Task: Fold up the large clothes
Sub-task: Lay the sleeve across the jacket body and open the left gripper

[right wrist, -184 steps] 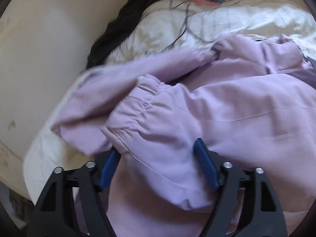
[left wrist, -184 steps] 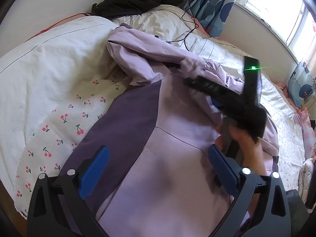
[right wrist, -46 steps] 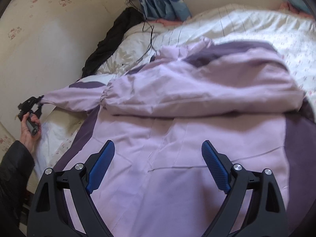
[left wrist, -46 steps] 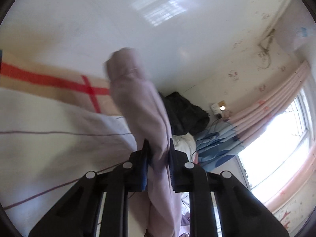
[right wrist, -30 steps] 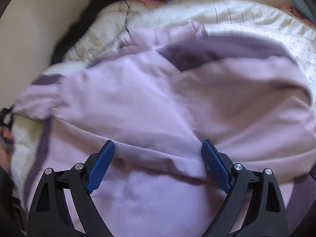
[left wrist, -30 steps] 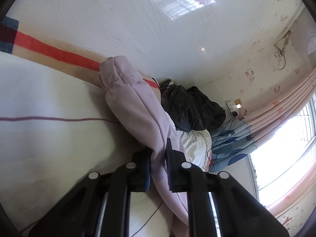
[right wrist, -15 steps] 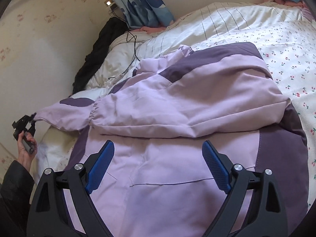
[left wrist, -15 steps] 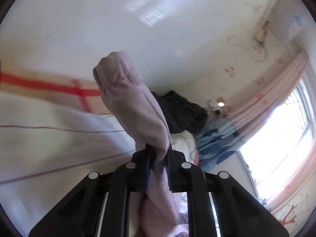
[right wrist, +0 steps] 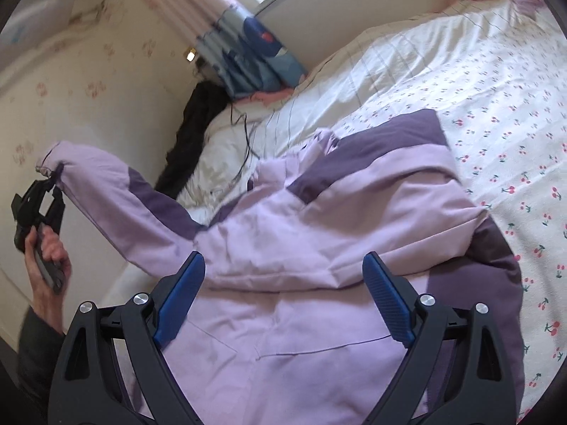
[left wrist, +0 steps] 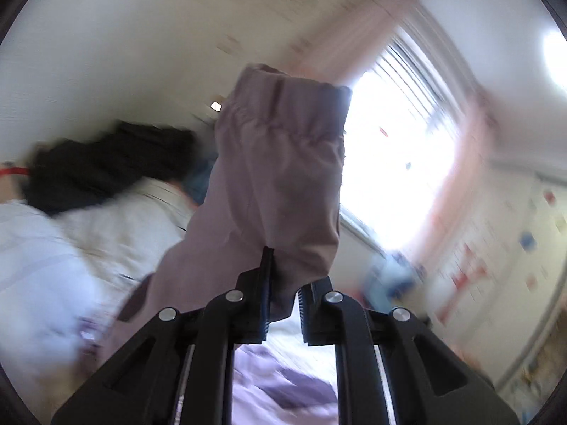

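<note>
1. On the bed (right wrist: 478, 81), with its cherry-print sheet, the lilac and purple jacket (right wrist: 319, 241) lies spread out. One sleeve is already folded across the body. The other sleeve (right wrist: 117, 191) is lifted off the bed toward the wall.

2. At the cuff of that lifted sleeve, the left tool (right wrist: 39, 194) is closed tightly on the fabric. In the left wrist view the cuff (left wrist: 280, 163) stands up from between the shut jaws. The right tool (right wrist: 283, 294) hangs above the middle of the jacket with its jaws wide apart and nothing between them.

3. First risk: the grip is only on a small part of the cuff. If the sleeve is swung quickly, the smooth fabric could slide out of the pads and the sleeve would drop in a heap.

4. Second risk: nothing holds the body of the jacket down. A pull on the sleeve could drag the whole jacket toward the wall and open the sleeve that is already folded.

5. Third risk: the left wrist view is strongly blurred, so the sleeve may be laid down crooked or twisted. It would then leave a thick lump under the next fold.

6. Fourth risk: a black garment (right wrist: 191, 134) and a thin cable (right wrist: 244, 141) lie near the collar. A wide swing could catch them.
</note>
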`<action>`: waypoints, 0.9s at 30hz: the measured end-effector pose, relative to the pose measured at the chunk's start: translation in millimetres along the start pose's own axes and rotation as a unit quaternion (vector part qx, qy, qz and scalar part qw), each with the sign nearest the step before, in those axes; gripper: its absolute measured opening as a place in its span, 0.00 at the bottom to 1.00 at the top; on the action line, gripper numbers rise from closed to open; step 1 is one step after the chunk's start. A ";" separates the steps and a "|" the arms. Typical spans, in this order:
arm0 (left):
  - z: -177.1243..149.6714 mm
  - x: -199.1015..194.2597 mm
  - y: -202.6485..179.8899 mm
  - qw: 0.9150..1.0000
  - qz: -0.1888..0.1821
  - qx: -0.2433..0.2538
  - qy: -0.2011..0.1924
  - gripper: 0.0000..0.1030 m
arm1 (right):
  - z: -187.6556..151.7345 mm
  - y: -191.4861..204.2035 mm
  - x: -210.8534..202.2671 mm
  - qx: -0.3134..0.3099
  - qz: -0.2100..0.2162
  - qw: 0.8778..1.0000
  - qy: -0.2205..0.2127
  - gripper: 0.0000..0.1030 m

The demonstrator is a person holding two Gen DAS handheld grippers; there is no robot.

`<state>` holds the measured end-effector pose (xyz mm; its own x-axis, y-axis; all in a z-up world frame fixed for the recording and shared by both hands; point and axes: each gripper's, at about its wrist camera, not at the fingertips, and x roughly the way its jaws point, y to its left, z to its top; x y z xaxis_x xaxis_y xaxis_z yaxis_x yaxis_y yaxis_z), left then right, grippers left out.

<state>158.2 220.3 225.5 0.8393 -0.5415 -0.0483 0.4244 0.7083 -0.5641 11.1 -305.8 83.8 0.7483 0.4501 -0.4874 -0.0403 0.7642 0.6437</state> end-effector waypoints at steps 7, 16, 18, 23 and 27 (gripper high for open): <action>-139.3 102.0 -63.1 0.985 -0.095 0.021 0.142 0.13 | 16.1 -46.8 -15.4 0.105 0.049 0.993 -0.010 0.84; -337.5 201.7 -39.7 0.916 -0.021 0.029 0.401 0.13 | 13.2 -117.5 -4.9 0.270 0.113 0.956 0.009 0.84; -333.0 193.2 -38.6 0.917 -0.026 0.036 0.397 0.13 | 13.7 -120.1 -4.7 0.277 0.124 0.953 0.010 0.85; -326.0 183.8 -55.4 0.891 0.009 0.102 0.443 0.15 | 12.1 -122.0 0.7 0.286 0.139 0.948 0.020 0.85; -329.8 171.0 -82.3 0.875 0.042 0.172 0.452 0.36 | 11.8 -116.4 8.7 0.278 0.144 0.949 0.025 0.85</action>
<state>154.8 -80.0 -8.3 0.3281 -0.5075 -0.7968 0.5809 0.7735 -0.2535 30.1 -396.3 11.6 0.7257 0.6362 -0.2619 0.1276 0.2496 0.9599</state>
